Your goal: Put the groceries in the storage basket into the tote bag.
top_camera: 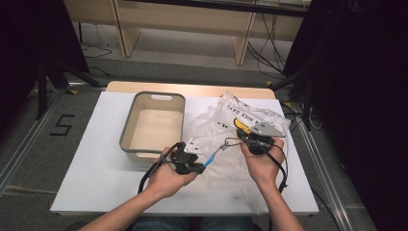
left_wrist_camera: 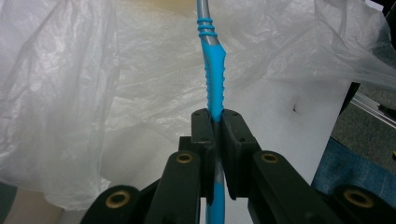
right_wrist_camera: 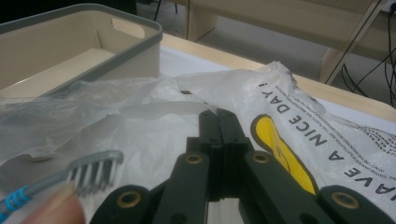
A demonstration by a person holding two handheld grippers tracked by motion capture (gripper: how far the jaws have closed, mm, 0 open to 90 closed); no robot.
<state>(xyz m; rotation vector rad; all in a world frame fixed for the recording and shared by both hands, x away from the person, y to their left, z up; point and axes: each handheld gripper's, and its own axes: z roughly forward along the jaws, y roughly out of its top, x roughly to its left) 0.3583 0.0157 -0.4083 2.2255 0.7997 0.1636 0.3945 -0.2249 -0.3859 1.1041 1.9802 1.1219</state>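
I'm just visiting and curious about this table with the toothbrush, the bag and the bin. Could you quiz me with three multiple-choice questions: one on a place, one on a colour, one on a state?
1. Where does the bin stand relative to the plastic bag, seen from the high view?
A. To its left
B. To its right
C. On top of it

2. What colour is the toothbrush handle?
A. Red and white
B. Blue and grey
C. All black

3. What is the left claw doing?
A. Standing wide open
B. Shut on nothing
C. Shut on the toothbrush

Answers:
1. A, the bin sits left of the crumpled bag on the white table.
2. B, blue grip with a grey neck shows in the left gripper view.
3. C, its jaws clamp the blue handle between them.
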